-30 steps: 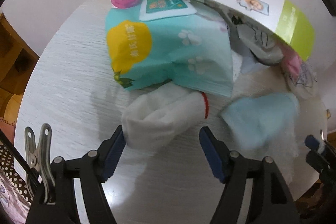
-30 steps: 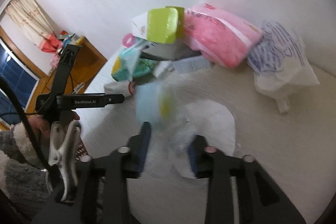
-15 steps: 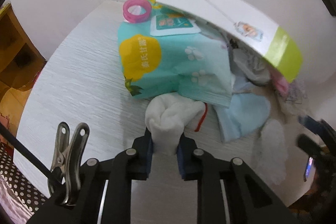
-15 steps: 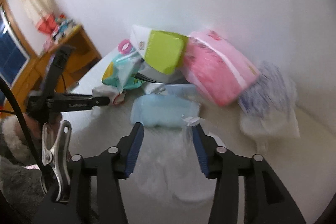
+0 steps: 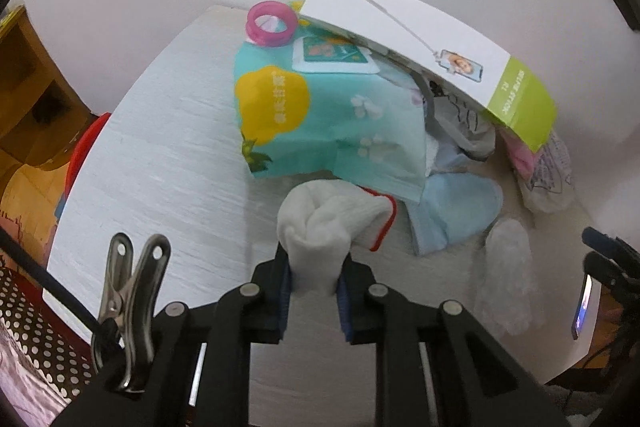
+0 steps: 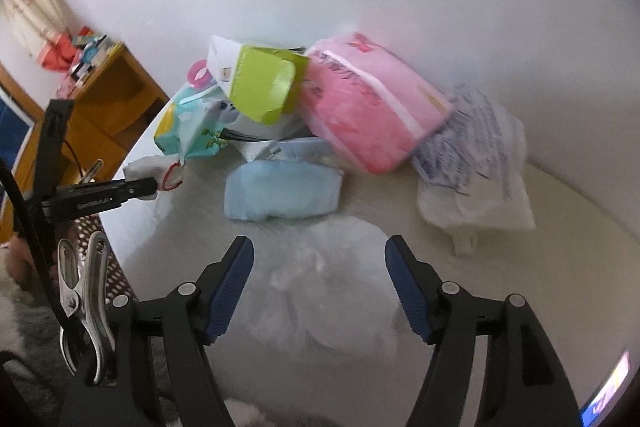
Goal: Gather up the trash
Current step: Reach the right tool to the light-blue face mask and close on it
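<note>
My left gripper [image 5: 314, 277] is shut on a crumpled white wad with a red edge [image 5: 328, 223], held a little above the white table [image 5: 168, 155]; the right wrist view shows the same wad [image 6: 154, 171] at that gripper's tip. My right gripper [image 6: 320, 267] has its jaws opening, wide apart over a crumpled clear plastic bag [image 6: 332, 295] that lies on the table below them, untouched by the pads. A light blue pack [image 6: 280, 189] lies just beyond it.
A pile stands against the wall: a teal and yellow wipes pack [image 5: 320, 115], a pink ring [image 5: 270, 27], a white and green box [image 5: 432, 51], a pink pack [image 6: 368, 103], a printed white bag [image 6: 476, 163]. A wooden cabinet [image 6: 108, 103] stands at left.
My left gripper closed on the white wad and lifted it slightly. My right gripper let go of the clear plastic bag, opened wide and rose; the blue pack now lies on the table.
</note>
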Demonstrator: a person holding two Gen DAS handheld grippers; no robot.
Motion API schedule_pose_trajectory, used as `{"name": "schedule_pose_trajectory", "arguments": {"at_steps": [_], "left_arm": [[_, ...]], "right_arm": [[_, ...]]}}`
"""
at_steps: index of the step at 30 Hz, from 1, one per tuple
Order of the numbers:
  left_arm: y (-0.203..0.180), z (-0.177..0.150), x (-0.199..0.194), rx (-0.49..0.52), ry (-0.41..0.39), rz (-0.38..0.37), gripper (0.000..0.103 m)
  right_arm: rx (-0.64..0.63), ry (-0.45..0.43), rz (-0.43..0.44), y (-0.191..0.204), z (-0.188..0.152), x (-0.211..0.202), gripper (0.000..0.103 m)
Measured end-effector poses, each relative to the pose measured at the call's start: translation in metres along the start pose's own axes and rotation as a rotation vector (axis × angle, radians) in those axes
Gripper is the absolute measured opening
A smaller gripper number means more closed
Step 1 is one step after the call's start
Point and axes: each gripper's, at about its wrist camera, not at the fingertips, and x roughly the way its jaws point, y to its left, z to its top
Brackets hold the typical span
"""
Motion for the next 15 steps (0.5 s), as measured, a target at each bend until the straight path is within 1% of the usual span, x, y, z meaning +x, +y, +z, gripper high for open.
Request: {"name": "schedule_pose_trajectory", "arguments": {"at_steps": [5, 7, 10, 12, 15], "left_arm": [[-0.002, 0.002, 0.003, -0.004, 0.004, -0.014, 0.020], [-0.002, 0.001, 0.003, 0.000, 0.006, -0.016, 0.020], [-0.001, 0.000, -0.001, 0.001, 0.001, -0.014, 0.020], [0.001, -0.002, -0.004, -0.004, -0.006, -0.012, 0.020], [0.006, -0.003, -0.009, -0.020, -0.017, -0.012, 0.020]], "right_arm": [[0.033, 0.016, 0.073, -0.009, 0.010, -0.025, 0.070], [0.007, 0.045, 0.064, -0.003, 0.017, -0.029, 0.070], [-0.076, 0.108, 0.002, 0.015, 0.028, -0.034, 0.070], [-0.142, 0.101, -0.010, 0.028, 0.034, -0.040, 0.070], [-0.170, 0.067, 0.018, 0.036, 0.039, -0.034, 0.071]]}}
